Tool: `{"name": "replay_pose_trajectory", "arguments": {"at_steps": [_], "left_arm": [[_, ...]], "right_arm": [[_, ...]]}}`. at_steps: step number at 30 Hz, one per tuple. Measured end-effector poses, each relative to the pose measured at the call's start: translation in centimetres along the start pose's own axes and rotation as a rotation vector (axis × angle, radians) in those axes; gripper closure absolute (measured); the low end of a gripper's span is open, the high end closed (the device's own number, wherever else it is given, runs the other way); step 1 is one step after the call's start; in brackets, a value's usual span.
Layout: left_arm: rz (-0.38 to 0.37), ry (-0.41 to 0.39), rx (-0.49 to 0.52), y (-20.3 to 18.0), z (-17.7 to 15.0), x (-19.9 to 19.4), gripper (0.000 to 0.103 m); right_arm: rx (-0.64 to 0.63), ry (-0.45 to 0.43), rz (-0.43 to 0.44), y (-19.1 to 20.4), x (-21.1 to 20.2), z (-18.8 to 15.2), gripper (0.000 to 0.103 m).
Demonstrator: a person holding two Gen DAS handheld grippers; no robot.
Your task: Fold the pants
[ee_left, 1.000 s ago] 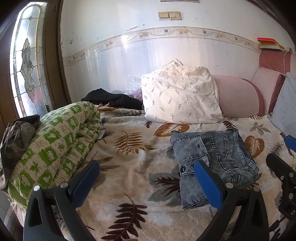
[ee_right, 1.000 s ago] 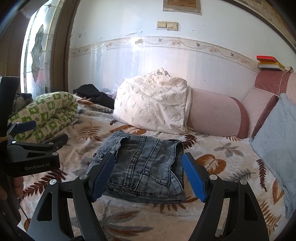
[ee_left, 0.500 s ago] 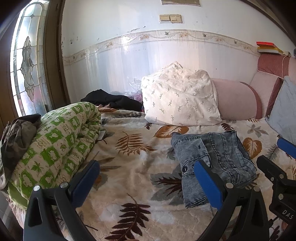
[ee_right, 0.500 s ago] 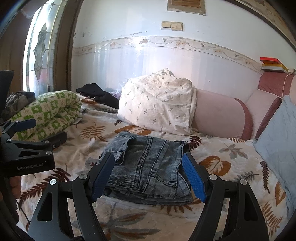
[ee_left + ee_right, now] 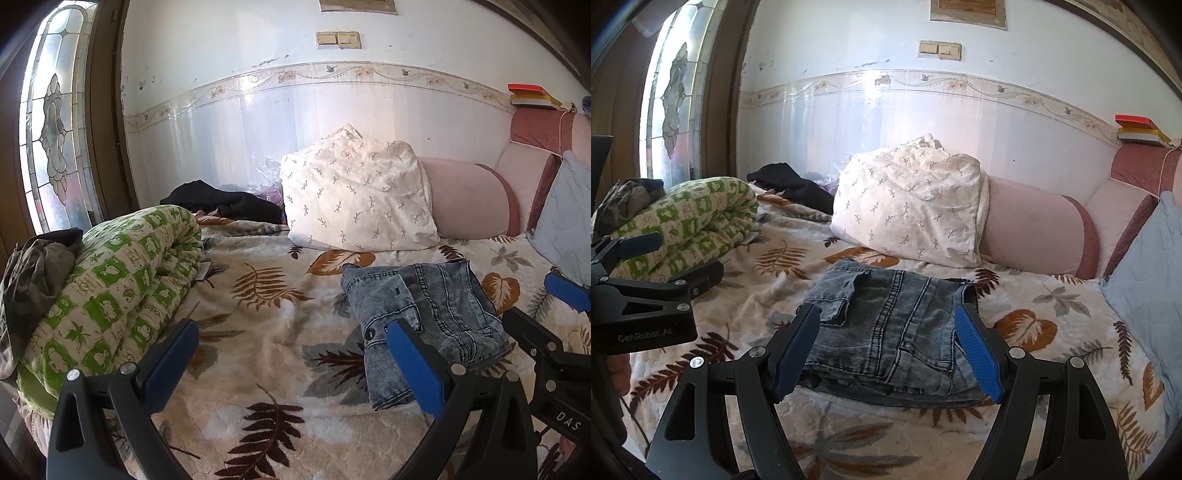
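Well, the jeans (image 5: 886,328) lie folded into a thick grey-blue stack mid-bed (image 5: 1052,295), at six o'clock from the pillow (image 5: 912,206). Both the left gripper (image 5: 291,365) and the right gripper (image 5: 886,350) gape wide, empty.

Left gripper (image 5: 291,354): black plastic frame with triangular cut-outs, silver round screw heads at the pivots, flat blue rubber-like pads (image 5: 413,369) on both fingers. Right gripper (image 5: 886,350): same black frame and silver screws, blue pads (image 5: 979,360) finely textured. White lettering shows on each black body seen from the other camera: "GenRobot.AI" and "DAS".
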State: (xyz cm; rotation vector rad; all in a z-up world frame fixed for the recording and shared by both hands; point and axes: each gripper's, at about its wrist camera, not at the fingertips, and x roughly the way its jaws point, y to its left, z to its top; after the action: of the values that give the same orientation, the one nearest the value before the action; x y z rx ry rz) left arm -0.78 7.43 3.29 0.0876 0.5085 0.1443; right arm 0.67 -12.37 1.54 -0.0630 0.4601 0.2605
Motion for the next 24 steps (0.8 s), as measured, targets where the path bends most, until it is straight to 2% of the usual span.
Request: {"name": "replay_pose_trajectory", "arguments": {"at_steps": [24], "left_arm": [[-0.037,-0.002,0.001,-0.48,0.03,-0.22,0.0]], "right_arm": [[-0.001,0.011,0.007,0.53,0.64,0.03,0.028]]}}
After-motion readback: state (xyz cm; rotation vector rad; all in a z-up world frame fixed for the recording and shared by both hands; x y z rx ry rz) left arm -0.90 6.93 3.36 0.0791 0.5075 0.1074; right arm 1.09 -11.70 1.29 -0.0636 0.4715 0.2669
